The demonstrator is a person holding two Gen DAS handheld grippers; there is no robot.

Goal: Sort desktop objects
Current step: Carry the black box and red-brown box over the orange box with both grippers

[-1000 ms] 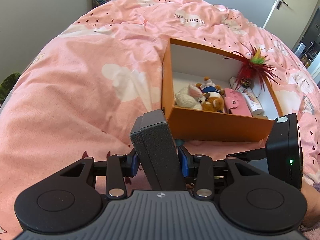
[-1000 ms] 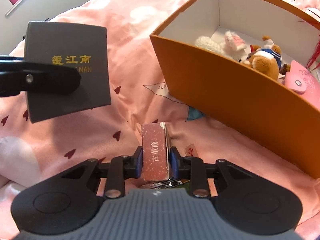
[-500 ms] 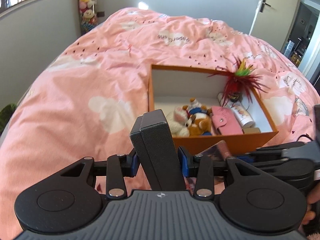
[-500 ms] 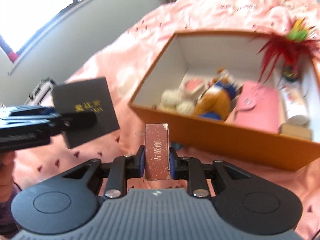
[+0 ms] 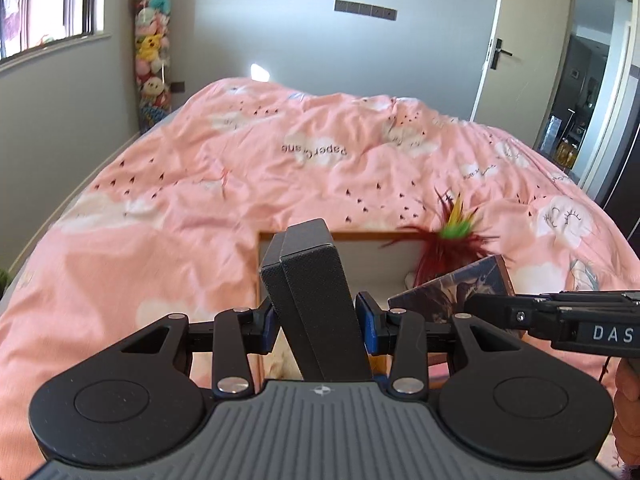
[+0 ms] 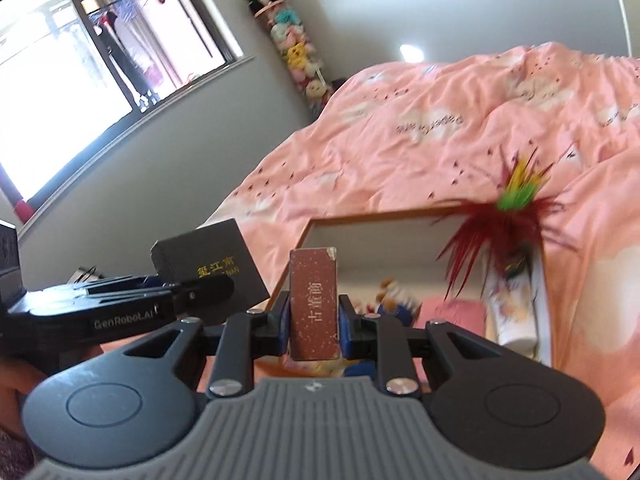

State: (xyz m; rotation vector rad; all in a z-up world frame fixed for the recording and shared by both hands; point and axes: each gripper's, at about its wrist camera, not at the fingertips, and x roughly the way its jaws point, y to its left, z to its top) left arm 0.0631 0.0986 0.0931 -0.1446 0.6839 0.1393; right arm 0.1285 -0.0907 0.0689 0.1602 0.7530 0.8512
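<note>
My left gripper (image 5: pixel 318 320) is shut on a dark grey box (image 5: pixel 312 284) with gold lettering, also seen in the right wrist view (image 6: pixel 212 268). My right gripper (image 6: pixel 314 320) is shut on a slim dark red box (image 6: pixel 314 304), which shows at the right of the left wrist view (image 5: pixel 456 288). Both are held above the orange storage box (image 6: pixel 380 216) on the pink bed. The box holds plush toys (image 6: pixel 392 296), a pink wallet (image 6: pixel 452 308), a white tube (image 6: pixel 516 312) and a red feather toy (image 6: pixel 504 220).
The pink quilt (image 5: pixel 200 208) covers the whole bed. A grey wall with a window (image 6: pixel 80 80) is on the left and a column of plush toys (image 5: pixel 150 52) hangs in the corner. A door (image 5: pixel 520 60) stands at the far right.
Both grippers have risen and tilted up with their boxes still held. The orange box now sits lower and partly hidden behind the grippers, and the room walls have come into view.
</note>
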